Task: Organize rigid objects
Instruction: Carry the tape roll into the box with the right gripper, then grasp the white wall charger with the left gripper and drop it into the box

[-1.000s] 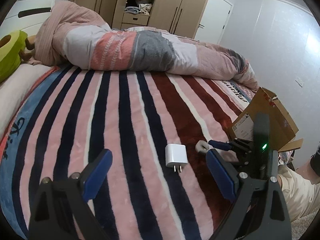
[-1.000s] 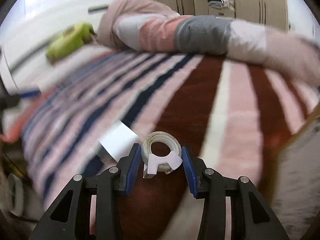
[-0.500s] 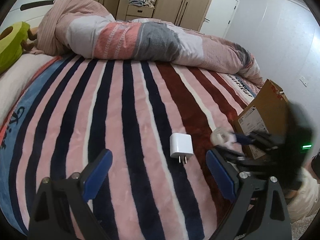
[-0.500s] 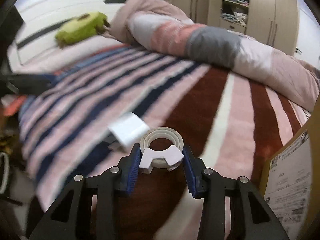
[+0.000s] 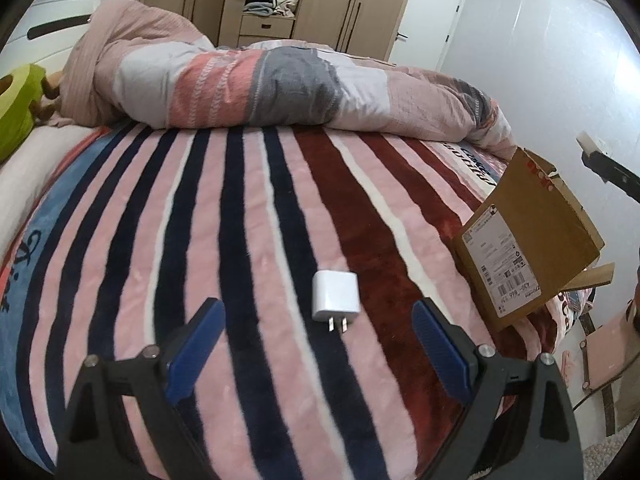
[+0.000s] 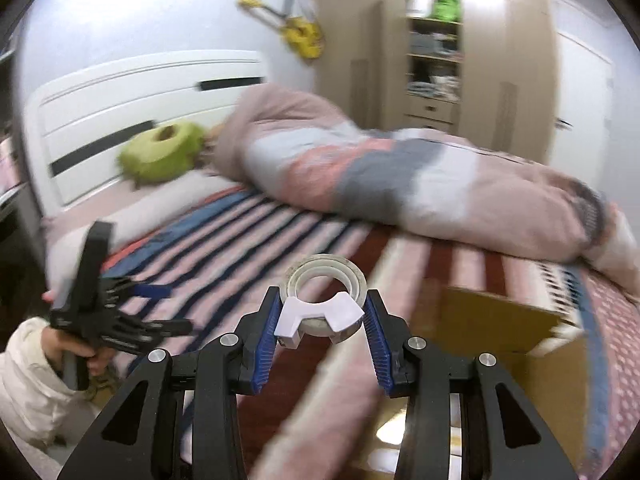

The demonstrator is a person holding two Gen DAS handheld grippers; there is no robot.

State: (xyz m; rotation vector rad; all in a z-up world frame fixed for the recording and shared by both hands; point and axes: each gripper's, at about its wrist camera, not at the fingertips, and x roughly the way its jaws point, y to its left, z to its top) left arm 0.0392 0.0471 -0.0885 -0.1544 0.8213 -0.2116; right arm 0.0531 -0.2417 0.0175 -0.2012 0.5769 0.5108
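bed: striped pink-and-navy fleece blanket (image 5: 240,240), lower frame
right gripper (image 6: 322,316): clamped on clear tape roll in white dispenser (image 6: 322,300)
left gripper (image 5: 316,344): jaws wide open, empty, white plug charger (image 5: 335,296) between them
tip: hover tape over brown cardboard box (image 6: 500,320), lower right, then release low

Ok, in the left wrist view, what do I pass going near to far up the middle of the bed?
Open left gripper → white charger plug → striped blanket → rolled duvet → wardrobe.
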